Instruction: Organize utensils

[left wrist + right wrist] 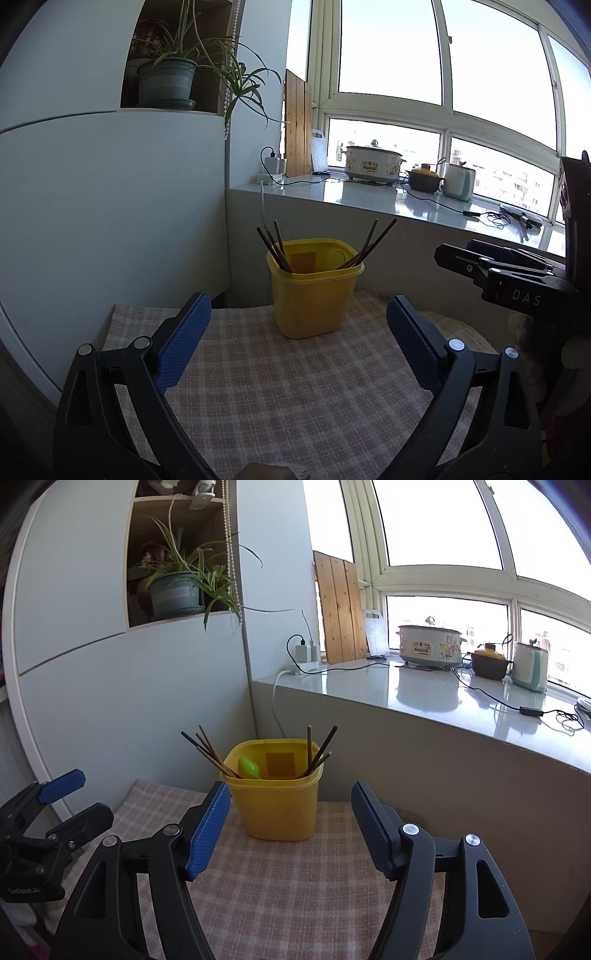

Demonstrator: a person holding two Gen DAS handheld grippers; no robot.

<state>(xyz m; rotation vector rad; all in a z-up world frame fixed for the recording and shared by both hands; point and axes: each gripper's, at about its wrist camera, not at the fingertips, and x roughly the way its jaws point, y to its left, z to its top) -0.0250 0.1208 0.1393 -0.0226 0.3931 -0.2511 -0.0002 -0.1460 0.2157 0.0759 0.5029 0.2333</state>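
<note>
Right gripper (290, 827) hangs wide apart, empty, over the checked cloth (295, 893). Just ahead stands the yellow container (275, 805), chopsticks (210, 751) leaning left and right inside, a green spoon (249, 767) between them. Left gripper (55, 794) sits beside, also spread.

Tub (313, 295) standing on the checked cloth (295, 387), chopsticks (279, 245) leaning inside at both sides, spoon (249, 767) in it too, windowsill (424, 690) behind to the right carrying cooker (430, 646), pot (488, 661), kettle (529, 666), potted plant (168, 79) in a shelf niche above left
</note>
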